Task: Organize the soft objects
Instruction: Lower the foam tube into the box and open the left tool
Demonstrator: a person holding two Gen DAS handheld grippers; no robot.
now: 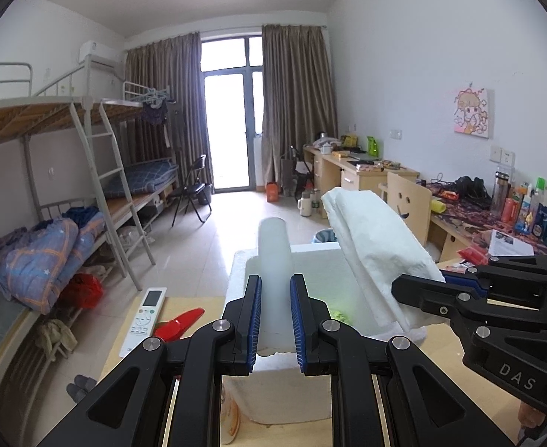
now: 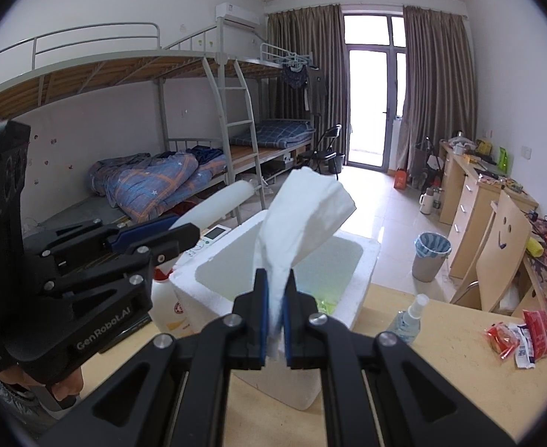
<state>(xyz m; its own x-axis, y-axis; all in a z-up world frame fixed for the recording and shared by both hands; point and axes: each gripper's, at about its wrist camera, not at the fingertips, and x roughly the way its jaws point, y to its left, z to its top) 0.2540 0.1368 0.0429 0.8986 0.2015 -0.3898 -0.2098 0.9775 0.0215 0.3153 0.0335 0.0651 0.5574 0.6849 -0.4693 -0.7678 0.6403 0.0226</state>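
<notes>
My left gripper point(image 1: 276, 287) is shut on a white foam roll point(image 1: 273, 246) that stands upright between its blue pads. Behind it sits an open white foam box point(image 1: 238, 272) on the wooden table. To the right, my right gripper point(image 1: 418, 285) is shut on a white folded cloth point(image 1: 374, 242) held above the box. In the right wrist view the right gripper point(image 2: 276, 279) pinches the cloth point(image 2: 307, 208) at its lower end, over the box point(image 2: 366, 260). Something green point(image 2: 325, 302) lies inside. The left gripper point(image 2: 184, 228) holds the roll point(image 2: 221, 201) at the left.
On the table point(image 2: 444, 339) are a remote control point(image 1: 147, 314), a red clip-like object point(image 1: 179, 322), a white jug point(image 2: 169, 309), a small spray bottle point(image 2: 409, 316) and red snack packets point(image 2: 515, 339). A bin point(image 2: 431, 257) and a wooden chair point(image 2: 496, 257) stand beyond.
</notes>
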